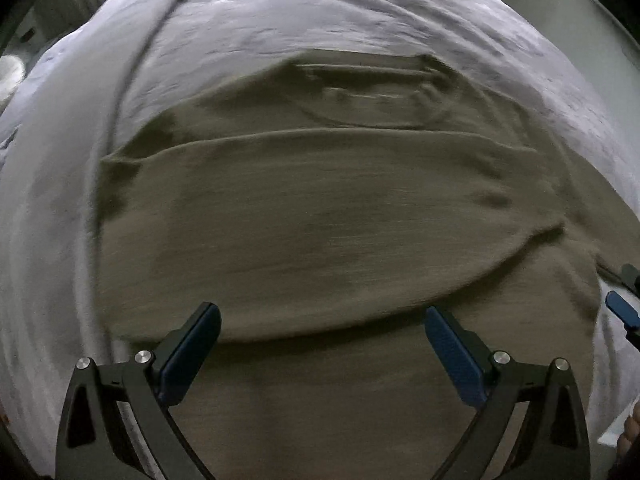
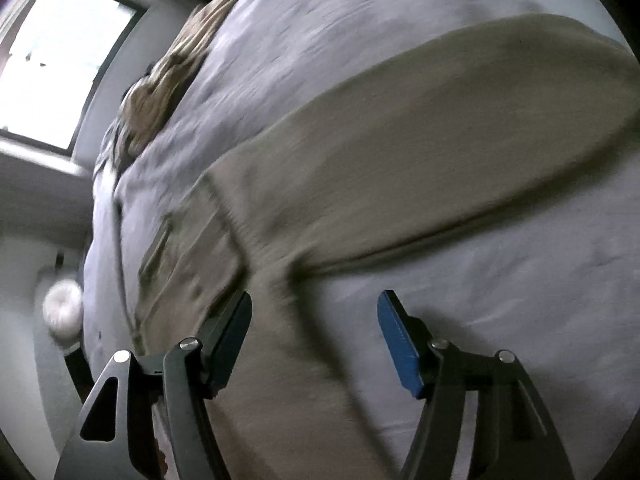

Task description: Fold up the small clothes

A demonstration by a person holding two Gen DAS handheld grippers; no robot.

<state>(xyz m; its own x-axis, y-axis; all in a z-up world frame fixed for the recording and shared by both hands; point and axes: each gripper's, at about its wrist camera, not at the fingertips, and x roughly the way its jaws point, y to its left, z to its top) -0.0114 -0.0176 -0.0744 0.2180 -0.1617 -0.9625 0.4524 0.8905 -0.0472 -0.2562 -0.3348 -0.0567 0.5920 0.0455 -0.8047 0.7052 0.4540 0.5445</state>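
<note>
Olive-brown garment [image 1: 320, 220] lies flat on the pale grey bedsheet [image 1: 60, 200], one layer folded over. Left gripper [image 1: 322, 316] hangs above it, jaws spread, empty. Right gripper [image 2: 314, 304] likewise spread, gripping nothing, over the garment's edge.

Bedroom in a home, I'd say: I'm over a bed w/ a pale lilac sheet [image 2: 360, 32]. Crumpled tan bedding [image 2: 168, 76] bunched at the sheet's far edge, bright window [image 2: 60, 64] in the wall beyond it, plain grey walls.
</note>
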